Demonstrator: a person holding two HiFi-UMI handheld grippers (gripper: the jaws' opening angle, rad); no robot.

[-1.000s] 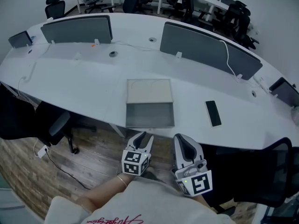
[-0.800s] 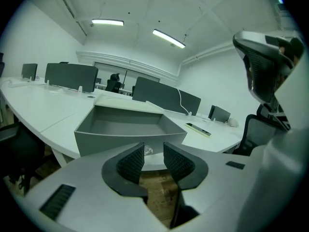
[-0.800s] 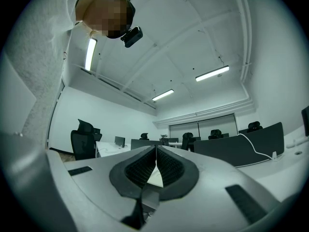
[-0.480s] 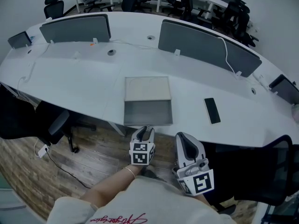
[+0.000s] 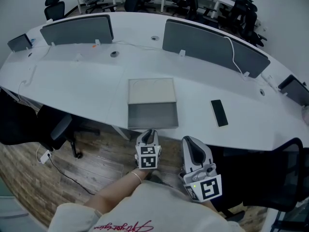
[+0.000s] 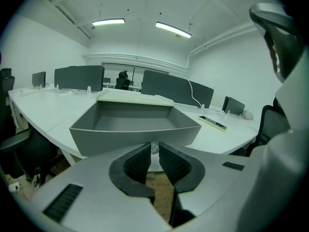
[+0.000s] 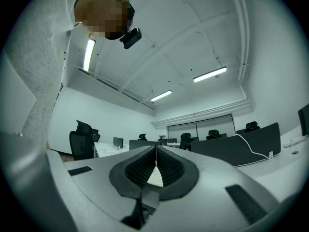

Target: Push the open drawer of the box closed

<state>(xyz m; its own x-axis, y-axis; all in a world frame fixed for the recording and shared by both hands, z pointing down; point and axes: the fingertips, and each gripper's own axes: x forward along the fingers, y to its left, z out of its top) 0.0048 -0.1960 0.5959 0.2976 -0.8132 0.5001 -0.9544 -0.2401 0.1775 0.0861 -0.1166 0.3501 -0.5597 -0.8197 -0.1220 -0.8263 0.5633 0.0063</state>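
While drawer (image 5: 152, 116) juts toward the person (image 5: 140, 211), long axis left-right

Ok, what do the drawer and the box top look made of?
The drawer looks like matte grey plastic: uniform colour, thin smooth walls, no grain, though painted metal is possible. The box top is pale beige and matte, probably plastic too; I can't be sure.

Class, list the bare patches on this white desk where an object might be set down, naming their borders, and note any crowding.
Widest: left of the box, out to the left end of the desk. Also between box and phone, and behind the box up to the divider screens. Crowded: the front edge, filled by the open drawer.
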